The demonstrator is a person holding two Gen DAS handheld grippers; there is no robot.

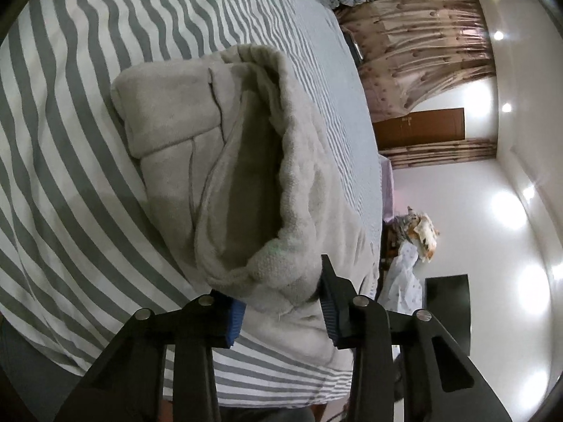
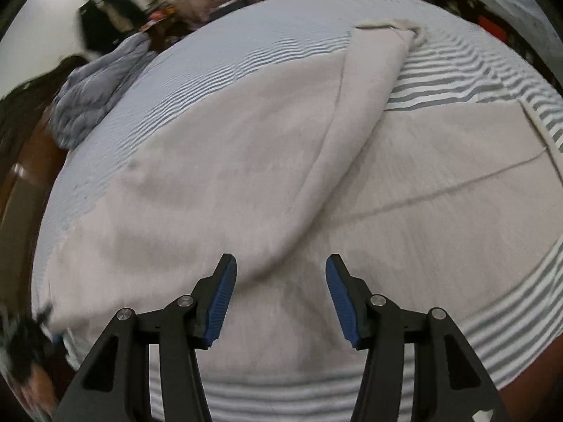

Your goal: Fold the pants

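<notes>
Light grey fleece pants (image 1: 176, 112) lie on a bed with a grey-and-white striped sheet (image 1: 70, 140). In the left wrist view the bunched waistband rises up off the sheet, and my left gripper (image 1: 278, 288) is shut on its near edge, cloth filling the gap between both blue pads. In the right wrist view the pants (image 2: 246, 140) spread flat with one leg folded across the other. My right gripper (image 2: 280, 258) hovers open just above them, and nothing is pinched between its pads. The striped sheet (image 2: 457, 81) shows around the cloth.
A crumpled blue-grey blanket (image 2: 91, 84) lies at the bed's far left corner. Beyond the bed's edge in the left wrist view are patterned curtains (image 1: 422, 35), a brown door (image 1: 422, 128) and a black object (image 1: 447, 299) by the white wall.
</notes>
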